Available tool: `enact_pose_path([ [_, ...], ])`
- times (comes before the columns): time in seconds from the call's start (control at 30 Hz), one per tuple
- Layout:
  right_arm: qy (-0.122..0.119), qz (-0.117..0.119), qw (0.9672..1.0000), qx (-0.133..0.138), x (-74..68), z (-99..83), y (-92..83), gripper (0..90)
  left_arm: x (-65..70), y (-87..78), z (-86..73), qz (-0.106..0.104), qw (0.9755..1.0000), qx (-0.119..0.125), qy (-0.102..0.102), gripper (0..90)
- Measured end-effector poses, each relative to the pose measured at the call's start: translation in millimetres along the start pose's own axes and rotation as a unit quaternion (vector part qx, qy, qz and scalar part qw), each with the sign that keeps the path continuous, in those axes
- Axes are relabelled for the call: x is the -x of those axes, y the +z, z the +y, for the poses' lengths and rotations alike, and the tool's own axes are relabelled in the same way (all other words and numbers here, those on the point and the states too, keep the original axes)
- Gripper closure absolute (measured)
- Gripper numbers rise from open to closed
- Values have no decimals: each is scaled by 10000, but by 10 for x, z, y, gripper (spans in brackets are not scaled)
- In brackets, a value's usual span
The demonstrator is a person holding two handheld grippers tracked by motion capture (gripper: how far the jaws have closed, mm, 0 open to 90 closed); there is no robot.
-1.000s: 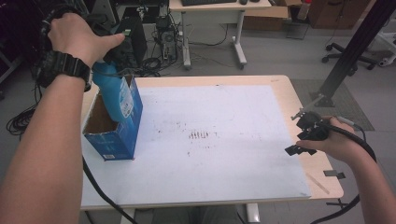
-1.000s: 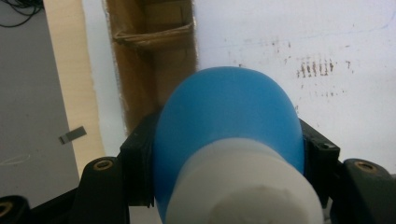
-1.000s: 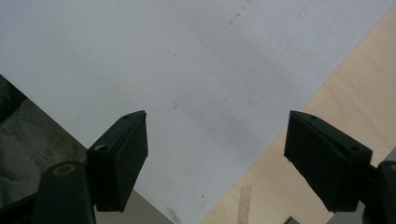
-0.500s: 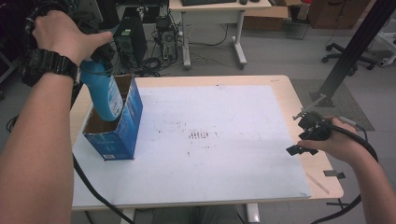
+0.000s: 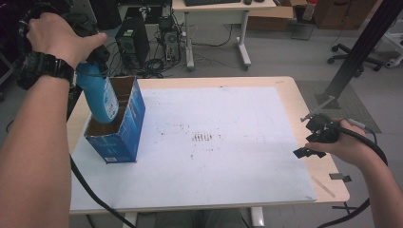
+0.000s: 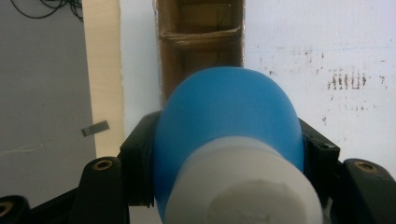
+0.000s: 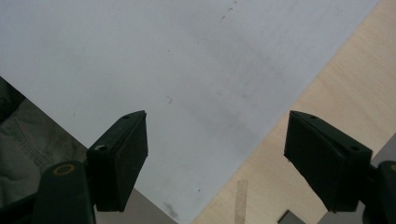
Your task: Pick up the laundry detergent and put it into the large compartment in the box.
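I count one bottle (image 5: 100, 95), one box (image 5: 124, 127), one white sheet (image 5: 237, 156) on one table (image 5: 328, 183), and my two grippers. My left gripper (image 5: 97, 53) is clenched on the bottle near its white cap; in the left gripper view the blue body (image 6: 224, 116) fills the space between the black jaws, both pressed against its sides. The bottle hangs tilted, its lower end inside the open top of the box, which stands at the far left of the sheet with its cardboard inside showing. My right gripper (image 5: 317, 137) sits at the right edge of the table, well apart from the box; in the right gripper view its jaws stand wide and released over the sheet's corner, nothing between them. Against the picture from a second ago, the bottle and my left hand have shifted a little to the left and farther from me, the bottle's lower end staying in the box. The right hand has kept its place.
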State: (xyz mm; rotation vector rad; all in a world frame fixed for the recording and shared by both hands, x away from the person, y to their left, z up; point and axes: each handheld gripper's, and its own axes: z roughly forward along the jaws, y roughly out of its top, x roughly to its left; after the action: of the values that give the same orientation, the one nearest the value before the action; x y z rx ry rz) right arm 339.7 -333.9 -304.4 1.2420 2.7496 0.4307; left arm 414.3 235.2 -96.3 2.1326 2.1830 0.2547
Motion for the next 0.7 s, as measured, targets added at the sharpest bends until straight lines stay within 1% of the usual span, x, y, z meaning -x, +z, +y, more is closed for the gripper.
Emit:
enact_pose_path([
  [0.23, 7, 1, 10000, -32, 4, -7, 16, 216, -6, 34, 3, 54, 10000, -15, -1, 375],
  [0.43, 10, -8, 10000, -19, 9, -13, -5, 216, -17, 76, 10, 17, 10000, -48, -31, 375],
  [0.63, 14, -5, 10000, -42, 12, -22, 1, 216, -18, 118, 17, 32, 10000, -87, 2, 375],
  [0.7, 15, -10, 10000, -35, 14, -23, 3, 216, -29, 129, 19, 12, 10000, -41, 0, 375],
])
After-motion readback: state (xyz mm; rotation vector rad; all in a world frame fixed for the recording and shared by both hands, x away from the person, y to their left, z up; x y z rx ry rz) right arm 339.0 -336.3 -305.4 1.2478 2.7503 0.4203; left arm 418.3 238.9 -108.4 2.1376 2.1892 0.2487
